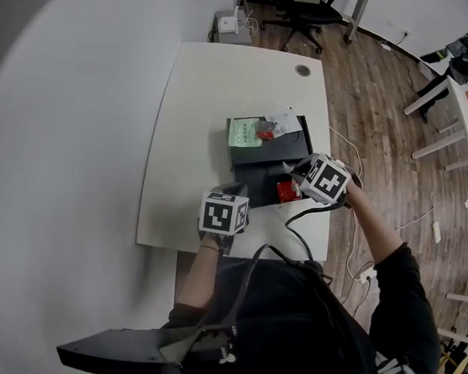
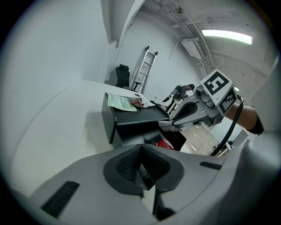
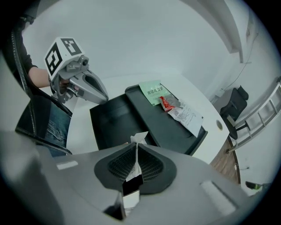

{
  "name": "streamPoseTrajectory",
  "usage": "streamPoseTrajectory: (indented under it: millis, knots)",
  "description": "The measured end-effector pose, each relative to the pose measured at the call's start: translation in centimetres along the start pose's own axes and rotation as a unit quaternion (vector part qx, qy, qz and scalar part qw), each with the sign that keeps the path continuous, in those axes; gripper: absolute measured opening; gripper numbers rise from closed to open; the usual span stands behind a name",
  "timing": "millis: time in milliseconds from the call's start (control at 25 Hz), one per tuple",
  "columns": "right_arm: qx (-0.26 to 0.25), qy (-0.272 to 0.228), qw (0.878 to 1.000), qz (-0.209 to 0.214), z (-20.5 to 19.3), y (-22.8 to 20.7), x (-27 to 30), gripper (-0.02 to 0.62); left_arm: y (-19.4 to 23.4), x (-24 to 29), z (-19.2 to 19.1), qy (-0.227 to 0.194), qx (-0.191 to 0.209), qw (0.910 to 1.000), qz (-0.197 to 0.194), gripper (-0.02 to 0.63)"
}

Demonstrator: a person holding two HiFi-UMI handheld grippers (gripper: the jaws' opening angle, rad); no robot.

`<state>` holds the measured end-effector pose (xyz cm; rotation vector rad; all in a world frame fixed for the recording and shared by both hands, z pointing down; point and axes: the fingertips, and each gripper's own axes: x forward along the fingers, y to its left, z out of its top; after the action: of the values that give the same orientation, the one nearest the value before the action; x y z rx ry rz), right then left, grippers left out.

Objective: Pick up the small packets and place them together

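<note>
My right gripper point(image 3: 136, 147) is shut on a thin white packet point(image 3: 139, 137), held edge-on above the black tray point(image 3: 115, 118). In the head view this gripper point(image 1: 306, 179) hangs over the tray's near right part, beside a red packet point(image 1: 287, 192). On the tray's raised far part lie a green packet point(image 1: 244, 132), a small red packet point(image 1: 265, 128) and a white printed slip point(image 1: 285, 120). My left gripper point(image 1: 232, 196) hovers at the tray's near left corner; its pads point(image 2: 131, 162) meet with nothing between them.
The tray sits on a white table point(image 1: 200, 100) whose near edge is just under my hands. A round cable hole point(image 1: 303, 69) is at the table's far right. A black cable runs from the right gripper. An office chair point(image 1: 302, 11) stands beyond.
</note>
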<state>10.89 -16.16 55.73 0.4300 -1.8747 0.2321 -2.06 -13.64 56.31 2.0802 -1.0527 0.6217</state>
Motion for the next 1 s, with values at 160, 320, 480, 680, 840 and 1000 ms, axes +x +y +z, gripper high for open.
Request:
streamPoseTrajectory:
  millis: [160, 320, 480, 680, 840, 1000]
  knots:
    - [-0.008, -0.023, 1.000, -0.007, 1.3, -0.2, -2.2, 0.017, -0.1, 0.0, -0.1, 0.001, -0.002, 1.0000, -0.001, -0.002]
    - [-0.013, -0.045, 0.998, -0.033, 2.2, -1.3, -3.8, 0.017, -0.4, 0.1, 0.0, 0.001, -0.001, 1.0000, -0.004, -0.002]
    - [-0.008, -0.065, 0.996, -0.057, 2.9, -2.8, -4.3, 0.017, -0.7, 0.2, 0.0, 0.002, 0.003, 1.0000, -0.007, -0.002]
    - [0.000, -0.072, 0.994, -0.083, 3.3, -4.9, -4.0, 0.017, -0.7, 0.2, -0.1, 0.004, 0.004, 1.0000, -0.007, -0.002]
    - [0.006, -0.084, 0.991, -0.103, 3.9, -6.3, -3.7, 0.017, -0.8, 0.2, -0.2, 0.006, 0.004, 0.9999, -0.008, -0.002]
    - [0.019, -0.088, 0.989, -0.113, 3.9, -7.0, -2.5, 0.017, -1.0, 0.3, -0.2, 0.006, 0.006, 0.9999, -0.009, -0.002]
